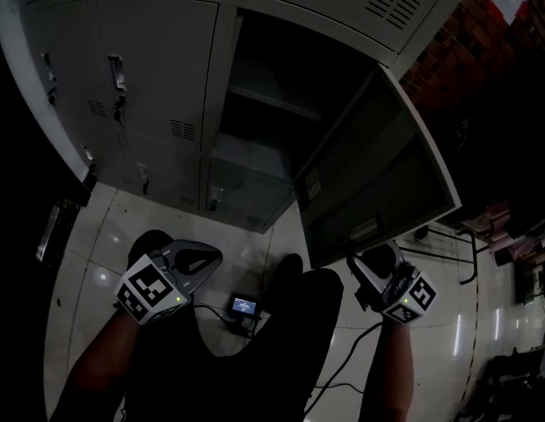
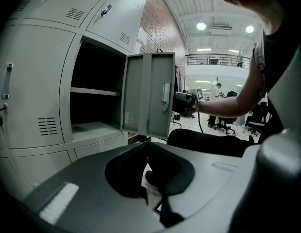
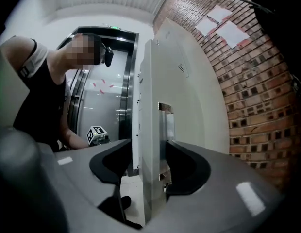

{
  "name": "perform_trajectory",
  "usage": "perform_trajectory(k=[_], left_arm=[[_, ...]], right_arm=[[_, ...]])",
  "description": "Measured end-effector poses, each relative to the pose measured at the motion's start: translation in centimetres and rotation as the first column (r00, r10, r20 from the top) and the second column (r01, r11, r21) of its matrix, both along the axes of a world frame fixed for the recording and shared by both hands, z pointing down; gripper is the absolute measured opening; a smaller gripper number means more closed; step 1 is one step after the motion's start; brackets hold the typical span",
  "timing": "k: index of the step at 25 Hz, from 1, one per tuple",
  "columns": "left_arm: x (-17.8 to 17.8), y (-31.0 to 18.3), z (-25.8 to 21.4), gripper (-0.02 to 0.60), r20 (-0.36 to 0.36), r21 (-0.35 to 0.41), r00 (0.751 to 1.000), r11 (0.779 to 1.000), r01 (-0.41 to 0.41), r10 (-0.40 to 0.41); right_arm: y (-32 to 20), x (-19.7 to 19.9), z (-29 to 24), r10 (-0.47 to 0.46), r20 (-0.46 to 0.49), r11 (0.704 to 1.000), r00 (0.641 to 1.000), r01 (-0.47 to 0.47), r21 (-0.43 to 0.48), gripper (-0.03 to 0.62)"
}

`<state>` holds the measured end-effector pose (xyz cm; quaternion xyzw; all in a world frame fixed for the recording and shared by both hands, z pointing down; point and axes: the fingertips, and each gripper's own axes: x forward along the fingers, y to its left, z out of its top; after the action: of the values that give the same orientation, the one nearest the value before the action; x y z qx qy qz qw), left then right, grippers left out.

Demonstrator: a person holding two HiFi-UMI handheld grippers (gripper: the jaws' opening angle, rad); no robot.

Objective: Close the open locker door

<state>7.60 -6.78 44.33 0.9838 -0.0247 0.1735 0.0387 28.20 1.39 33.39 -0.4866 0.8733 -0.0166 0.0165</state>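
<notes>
Count: one locker door (image 1: 378, 174) open; two grippers, right gripper (image 1: 376, 258) jaws parted astride its edge, left gripper (image 2: 142, 147) closed, empty.

Pale grey locker door (image 1: 378, 161), red-brown brick wall (image 3: 259, 106), white tiled floor (image 1: 97, 240)

The glossy, pale tiled floor (image 1: 97, 262) spans the lower head view. At lower centre a small device (image 1: 245, 306) with a lit screen lies on it, with a cable (image 1: 347, 363) to its right. Lockers (image 1: 158, 112) stand at upper left.
</notes>
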Motion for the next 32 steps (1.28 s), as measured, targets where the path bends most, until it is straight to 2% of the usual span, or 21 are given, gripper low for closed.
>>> perform_trajectory(k=[4, 6, 9, 12, 14, 17, 22, 26, 32], left_arm=[[0.0, -0.1, 0.0, 0.012, 0.001, 0.001, 1.000, 1.000, 0.000, 0.000], [0.0, 0.0, 0.0, 0.012, -0.003, 0.002, 1.000, 1.000, -0.001, 0.001], [0.0, 0.1, -0.1, 0.012, -0.006, 0.000, 1.000, 1.000, -0.002, 0.002], [-0.2, 0.0, -0.1, 0.012, -0.010, 0.001, 1.000, 1.000, 0.004, -0.004], [-0.3, -0.1, -0.3, 0.012, -0.016, 0.001, 1.000, 1.000, 0.007, -0.007], [-0.4, -0.1, -0.6, 0.012, -0.029, -0.001, 1.000, 1.000, 0.009, -0.009], [-0.6, -0.2, -0.9, 0.012, -0.046, -0.003, 0.999, 1.000, 0.013, -0.013], [-0.9, -0.3, -1.2, 0.012, -0.062, -0.005, 0.998, 1.000, 0.018, -0.018], [-1.7, -0.6, -1.6, 0.012, -0.082, -0.011, 0.996, 0.999, 0.031, -0.032]], right_arm=[[-0.6, -1.6, -0.1, -0.076, 0.027, 0.997, 0.997, 0.076, -0.003, 0.200], [-1.3, -2.8, 0.0, -0.100, 0.013, 0.995, 0.995, 0.100, -0.002, 0.149], [-2.4, -5.0, 0.0, -0.128, -0.018, 0.992, 0.992, 0.129, 0.004, 0.144], [-3.6, -6.9, -0.1, -0.118, -0.019, 0.993, 0.993, 0.118, 0.017, 0.153], [-4.6, -8.2, -0.2, -0.080, -0.007, 0.996, 0.997, 0.080, 0.030, 0.149], [-6.3, -10.5, -0.9, 0.027, 0.019, 0.998, 0.999, -0.028, 0.056, 0.135], [-9.7, -12.4, -0.1, 0.214, -0.001, 0.975, 0.977, -0.214, 0.061, 0.133], [-12.4, -14.0, -0.7, 0.274, 0.020, 0.958, 0.961, -0.275, 0.081, 0.135], [-17.1, -15.3, 0.0, 0.352, -0.099, 0.935, 0.931, -0.346, 0.073, 0.141]])
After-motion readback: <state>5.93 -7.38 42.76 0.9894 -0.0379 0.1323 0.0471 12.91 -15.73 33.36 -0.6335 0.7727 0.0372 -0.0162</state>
